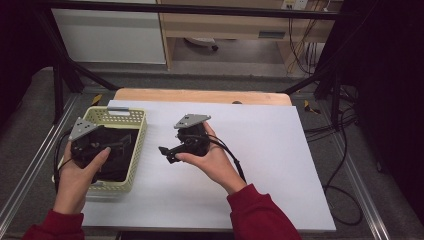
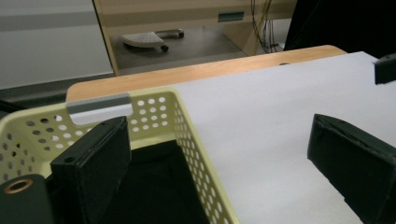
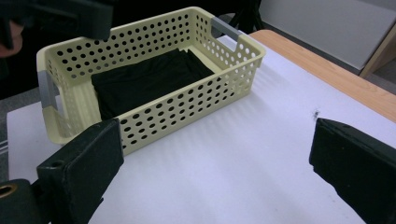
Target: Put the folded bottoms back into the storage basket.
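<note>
1. High view: the left gripper (image 1: 117,142) hovers over the yellow basket (image 1: 138,134), where the black cloth (image 1: 116,161) lies folded; the right gripper (image 1: 166,153) hangs over the white sheet (image 1: 270,160), empty.
2. Left gripper view: jaws spread wide, nothing between them, straddling the basket's wall. Best to centre over the cloth before dipping in.
3. Right gripper view: jaws wide and empty, basket ahead, cloth flat on its floor.

Black cloth (image 3: 149,79) lies folded inside the pale yellow basket (image 3: 196,109) on white paper (image 3: 243,168).
</note>
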